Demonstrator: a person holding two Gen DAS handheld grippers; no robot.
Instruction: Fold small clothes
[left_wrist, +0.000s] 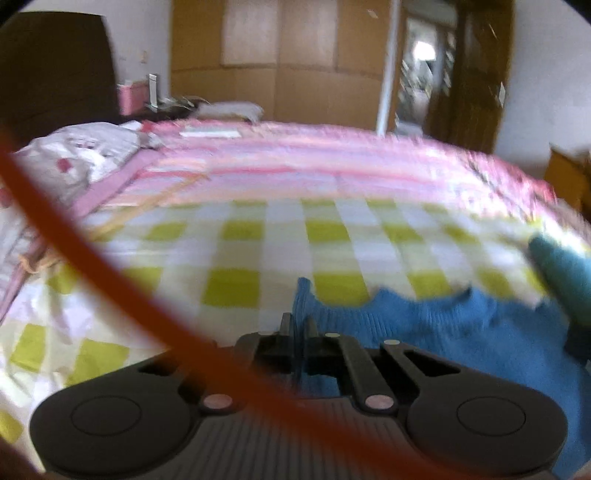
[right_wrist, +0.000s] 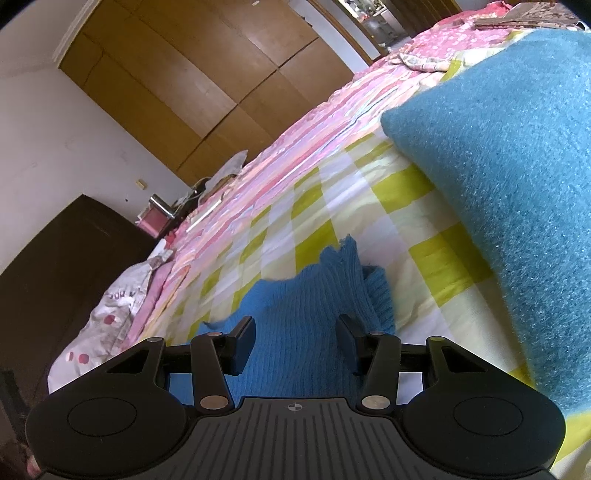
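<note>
A small blue ribbed knit garment (left_wrist: 424, 325) lies on a green-and-white checked sheet (left_wrist: 240, 236) on the bed. My left gripper (left_wrist: 298, 325) is shut on an edge of the garment and lifts it slightly. In the right wrist view the same garment (right_wrist: 295, 317) lies under and between the fingers of my right gripper (right_wrist: 297, 332), which is open, just above the knit. A teal fuzzy garment (right_wrist: 517, 177) lies on the sheet to the right; its edge also shows in the left wrist view (left_wrist: 561, 277).
A pink patterned quilt (left_wrist: 314, 162) covers the far part of the bed, with a white printed pillow (left_wrist: 77, 155) at the left. An orange cable (left_wrist: 110, 288) crosses in front of the left camera. Wooden wardrobes (right_wrist: 192, 85) stand behind the bed.
</note>
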